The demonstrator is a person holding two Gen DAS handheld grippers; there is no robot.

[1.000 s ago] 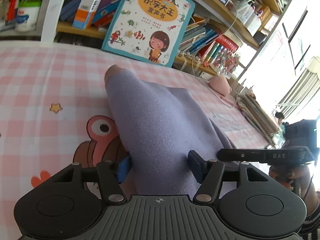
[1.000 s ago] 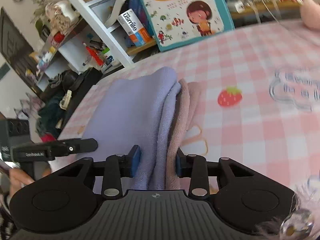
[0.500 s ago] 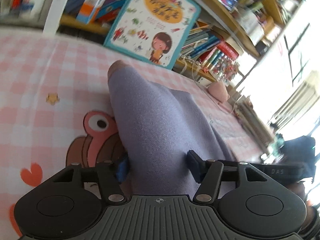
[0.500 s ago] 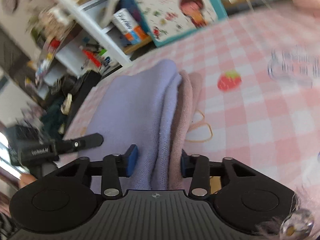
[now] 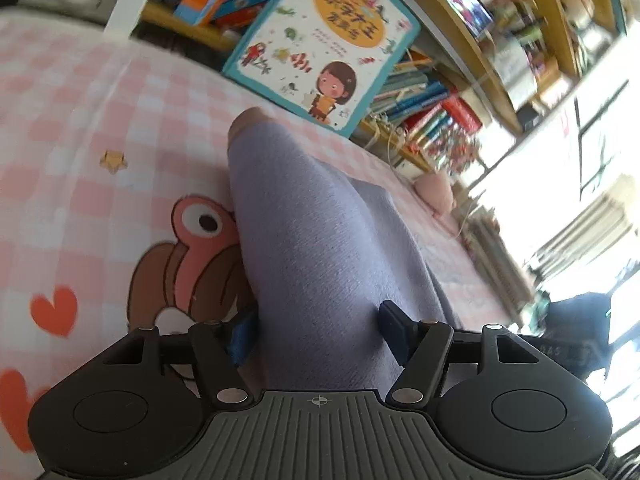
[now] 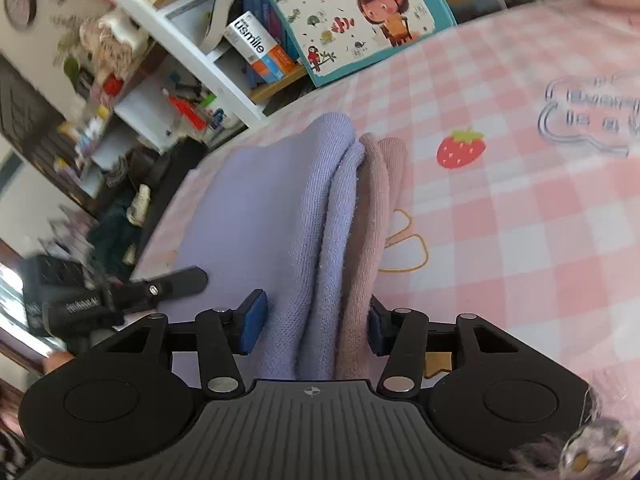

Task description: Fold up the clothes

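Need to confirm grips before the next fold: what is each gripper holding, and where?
Both hold the lavender garment: left gripper on its folded end, right gripper on a bunched lavender-and-pink edge.

We see a pink-and-white checked tablecloth (image 6: 520, 208) printed with a strawberry (image 6: 461, 148), a small gold star (image 5: 113, 160), orange hearts (image 5: 54, 310) and a brown cartoon creature with a pink face (image 5: 192, 256). At the far edge a teal-bordered children's book (image 5: 324, 44) with a cartoon girl on its cover leans upright against wooden shelves crammed with books (image 5: 420, 108). A white and orange "usmile" box (image 6: 256, 50) stands on a shelf just left of that book. A soft pink object (image 5: 434, 196) lies on the cloth near the shelves.
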